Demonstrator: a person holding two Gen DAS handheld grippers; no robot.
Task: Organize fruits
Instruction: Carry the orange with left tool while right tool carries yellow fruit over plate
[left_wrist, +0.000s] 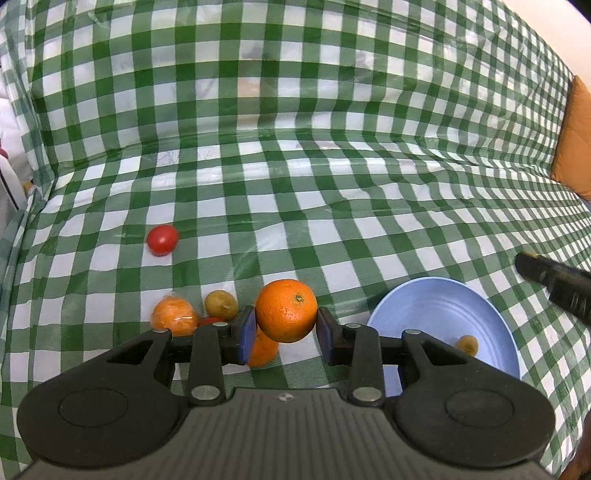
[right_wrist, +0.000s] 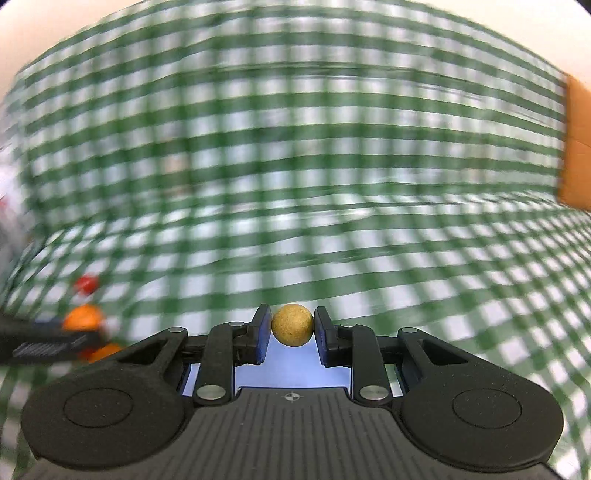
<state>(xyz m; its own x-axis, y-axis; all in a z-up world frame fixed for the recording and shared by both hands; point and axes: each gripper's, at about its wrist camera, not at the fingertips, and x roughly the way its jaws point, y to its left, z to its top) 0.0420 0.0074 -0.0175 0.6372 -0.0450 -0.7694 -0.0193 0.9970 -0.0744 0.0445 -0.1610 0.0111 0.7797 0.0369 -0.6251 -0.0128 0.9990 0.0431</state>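
My left gripper (left_wrist: 286, 325) is shut on a large orange (left_wrist: 286, 311) and holds it above the checked cloth. Below it lie another orange (left_wrist: 263, 349), a wrapped orange (left_wrist: 173, 316), a yellow-green fruit (left_wrist: 221, 305) and a red tomato (left_wrist: 162, 240). A blue bowl (left_wrist: 436, 310) to the right holds a small brown fruit (left_wrist: 467, 345). My right gripper (right_wrist: 291, 326) is shut on a small yellow-brown round fruit (right_wrist: 292, 325) above the blue bowl (right_wrist: 291, 373). The right gripper's tip shows at the left wrist view's right edge (left_wrist: 554, 282).
A green-and-white checked cloth (left_wrist: 295, 184) covers the table and rises up behind it. An orange cushion (left_wrist: 574, 140) stands at the far right. The right wrist view is motion-blurred; the left gripper with its orange (right_wrist: 83, 317) shows at its left edge.
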